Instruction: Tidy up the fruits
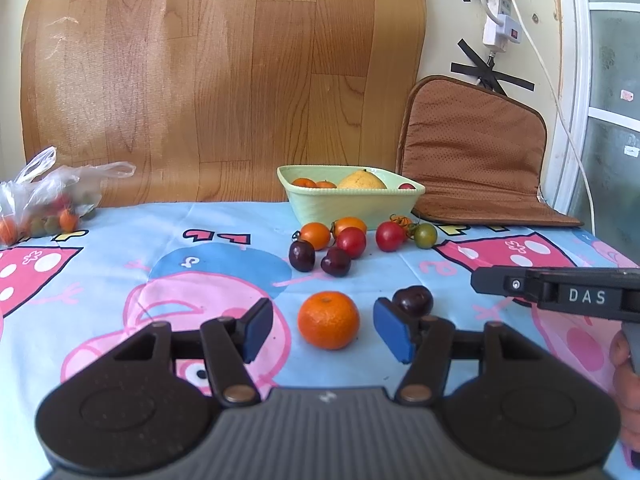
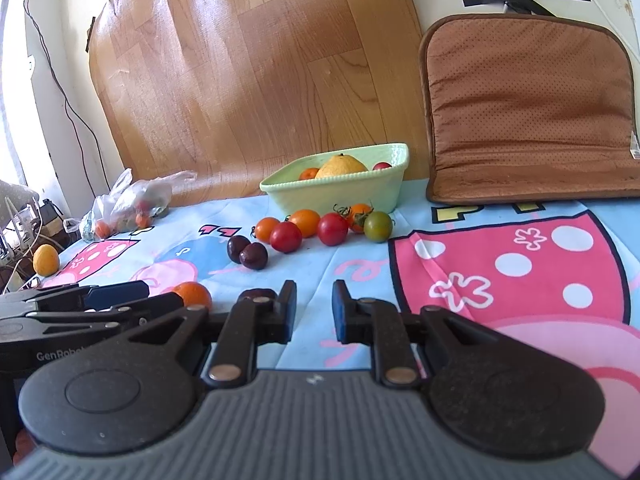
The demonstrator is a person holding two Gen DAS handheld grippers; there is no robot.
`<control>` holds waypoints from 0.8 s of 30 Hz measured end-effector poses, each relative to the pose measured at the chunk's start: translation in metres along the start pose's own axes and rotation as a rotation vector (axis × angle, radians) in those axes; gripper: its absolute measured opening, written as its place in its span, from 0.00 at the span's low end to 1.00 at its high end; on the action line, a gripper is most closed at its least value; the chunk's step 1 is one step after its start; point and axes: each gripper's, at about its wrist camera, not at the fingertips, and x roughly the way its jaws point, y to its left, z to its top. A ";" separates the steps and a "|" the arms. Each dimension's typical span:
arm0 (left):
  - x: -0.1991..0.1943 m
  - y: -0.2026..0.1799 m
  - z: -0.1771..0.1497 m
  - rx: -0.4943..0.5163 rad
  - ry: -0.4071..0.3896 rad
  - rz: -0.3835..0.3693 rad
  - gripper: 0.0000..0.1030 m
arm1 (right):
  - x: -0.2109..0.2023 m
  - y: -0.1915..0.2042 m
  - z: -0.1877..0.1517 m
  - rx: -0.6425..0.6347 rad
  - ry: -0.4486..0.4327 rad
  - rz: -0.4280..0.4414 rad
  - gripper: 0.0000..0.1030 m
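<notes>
The left gripper [image 1: 323, 330] stood half open around the mandarin [image 1: 328, 320], its fingers [image 1: 390, 330] untouching, so closing could nudge the cherry [image 1: 414, 300] just beyond its right finger away, while the right gripper [image 2: 314, 312] was narrowly open, empty.

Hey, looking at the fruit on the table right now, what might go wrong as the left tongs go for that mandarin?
1. The left tongs stand open around the mandarin with the pads not touching it; closing off-centre may roll it.
2. A dark cherry sits just behind one blue pad and may get nudged.
3. The right tongs sit close beside, so the two could collide.
</notes>
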 end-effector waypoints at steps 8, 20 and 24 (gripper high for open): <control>-0.001 0.000 0.000 0.000 -0.008 -0.006 0.60 | 0.002 0.001 0.000 -0.010 0.011 -0.004 0.22; -0.005 0.000 0.000 0.007 -0.030 -0.023 0.60 | -0.046 0.026 0.035 -0.082 -0.217 0.105 0.33; -0.001 0.000 0.001 0.006 -0.013 -0.029 0.60 | -0.050 0.032 0.001 -0.163 -0.159 0.064 0.41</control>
